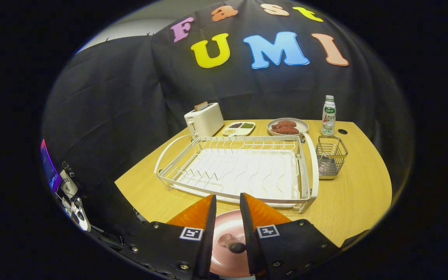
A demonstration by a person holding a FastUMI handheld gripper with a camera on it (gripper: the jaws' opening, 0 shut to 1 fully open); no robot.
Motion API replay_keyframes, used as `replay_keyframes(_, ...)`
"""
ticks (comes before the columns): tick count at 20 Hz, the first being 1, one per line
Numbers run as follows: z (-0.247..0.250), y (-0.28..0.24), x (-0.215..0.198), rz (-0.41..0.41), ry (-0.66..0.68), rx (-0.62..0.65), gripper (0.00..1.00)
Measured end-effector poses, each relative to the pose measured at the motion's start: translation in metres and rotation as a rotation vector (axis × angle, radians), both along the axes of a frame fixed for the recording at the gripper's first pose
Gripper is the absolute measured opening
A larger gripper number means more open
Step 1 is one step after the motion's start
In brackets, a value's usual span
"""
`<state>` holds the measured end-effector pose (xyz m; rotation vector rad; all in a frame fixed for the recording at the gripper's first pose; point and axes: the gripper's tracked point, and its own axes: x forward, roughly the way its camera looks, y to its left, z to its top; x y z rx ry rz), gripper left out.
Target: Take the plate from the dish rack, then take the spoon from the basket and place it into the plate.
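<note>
We look along the gripper (228, 204) over a light wooden table (360, 194). Largest on it is the white wire dish rack (235, 169), our landmark here, and its slots are bare, so the plate is already out of it.

On the near side of the rack, right under the gripper, a pink plate (228, 241) lies flat on the table. A small dark rounded thing (237, 247) rests on it, in the gap between the two fingers. We take it for the spoon, though only a sliver shows between the black finger mounts, so we cannot be certain.

Just beside the rack's right end stands the small wire basket (331, 156), and we can make out no spoon in it. Beyond the rack sit a white toaster (204, 118), a divided snack tray (239, 127), a plate of sausages (287, 126) and a small bottle (328, 115).

The orange fingers (196, 213) stand slightly apart with a narrow gap between the tips, and they grip nothing.

Both steps look finished to us, or nearly so. What may remain is lifting the gripper clear.
</note>
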<state>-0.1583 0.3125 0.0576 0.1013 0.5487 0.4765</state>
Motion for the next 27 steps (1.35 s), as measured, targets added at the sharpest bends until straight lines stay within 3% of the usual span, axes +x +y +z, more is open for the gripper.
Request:
replay_keyframes(11, 0.032, -0.020, 0.015, -0.048, -0.069, 0.019, 0.36)
replay_keyframes(23, 0.231, -0.112, 0.067, -0.223, -0.503, 0.057, 0.36)
replay_keyframes(27, 0.283, -0.141, 0.077, -0.271, -0.575, 0.077, 0.36)
